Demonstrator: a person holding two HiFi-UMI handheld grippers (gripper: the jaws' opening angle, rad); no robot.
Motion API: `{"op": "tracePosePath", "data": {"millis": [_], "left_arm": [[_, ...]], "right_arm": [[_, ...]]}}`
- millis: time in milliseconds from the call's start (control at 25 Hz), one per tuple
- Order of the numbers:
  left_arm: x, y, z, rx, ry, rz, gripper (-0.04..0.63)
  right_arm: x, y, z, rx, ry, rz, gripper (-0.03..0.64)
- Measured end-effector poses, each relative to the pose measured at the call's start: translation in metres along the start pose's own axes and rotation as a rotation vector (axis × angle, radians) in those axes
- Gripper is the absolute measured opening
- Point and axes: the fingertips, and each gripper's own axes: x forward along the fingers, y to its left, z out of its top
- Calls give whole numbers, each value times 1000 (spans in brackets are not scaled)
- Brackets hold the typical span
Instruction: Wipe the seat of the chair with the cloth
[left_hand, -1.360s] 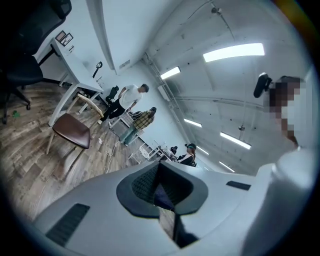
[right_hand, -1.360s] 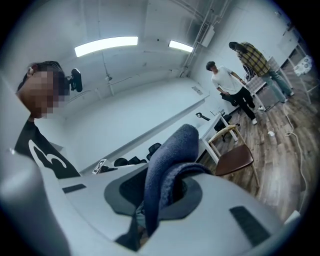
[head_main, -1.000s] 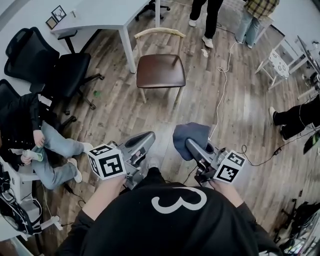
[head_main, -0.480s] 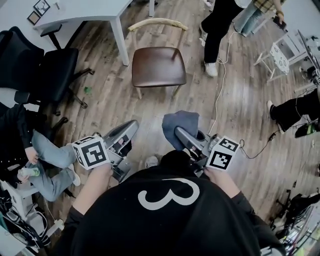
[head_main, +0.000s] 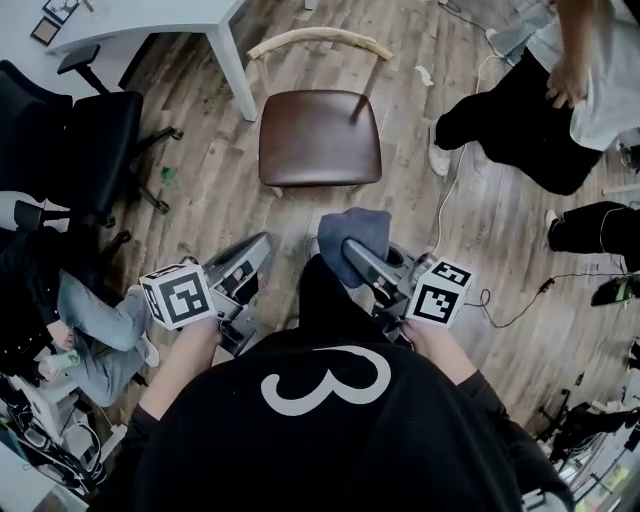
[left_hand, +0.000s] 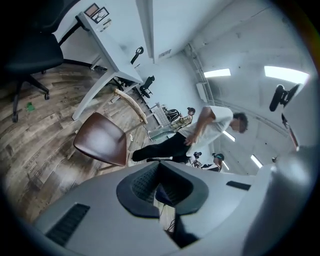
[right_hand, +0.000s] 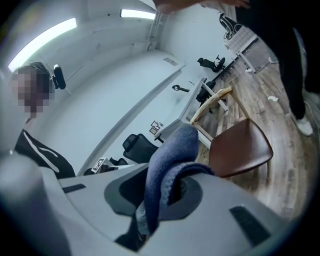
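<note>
A chair with a glossy brown seat (head_main: 320, 137) and a curved wooden backrest (head_main: 318, 40) stands on the wood floor ahead of me. My right gripper (head_main: 350, 250) is shut on a dark blue cloth (head_main: 352, 230), which bunches up over its jaws a short way in front of the seat's near edge. In the right gripper view the cloth (right_hand: 170, 165) hangs folded between the jaws (right_hand: 160, 200), with the seat (right_hand: 240, 147) beyond it. My left gripper (head_main: 255, 255) is shut and holds nothing; its view shows the seat (left_hand: 102, 145) past the jaws (left_hand: 161, 192).
A white table (head_main: 150, 15) and black office chairs (head_main: 100, 130) stand left of the chair. A person sits at the left (head_main: 90, 310). Another person bends over at the upper right (head_main: 560, 90). A white cable (head_main: 450, 200) runs along the floor on the right.
The chair now lies nearer to both grippers and more centred. The standing person at the upper right has stepped closer and bent over. The cloth stays in the right gripper.
</note>
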Motion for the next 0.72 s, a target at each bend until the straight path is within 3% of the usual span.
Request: {"op": "tracePosePath", "data": {"millis": [240,400,560,720], "left_arm": [[80,36,64,-45,30,96,14],[121,59,85,-113,38,143,14],[140,95,82,-208,55,192,14],[132,141,81,-252,61,261,14]], "right_arm": [[43,-84,80,128,19,17,43],[62,-129,114,140,61,18,43],[78,-172,109,144,108,-20,43],[102,-197,81,199,158,-61,43]]}}
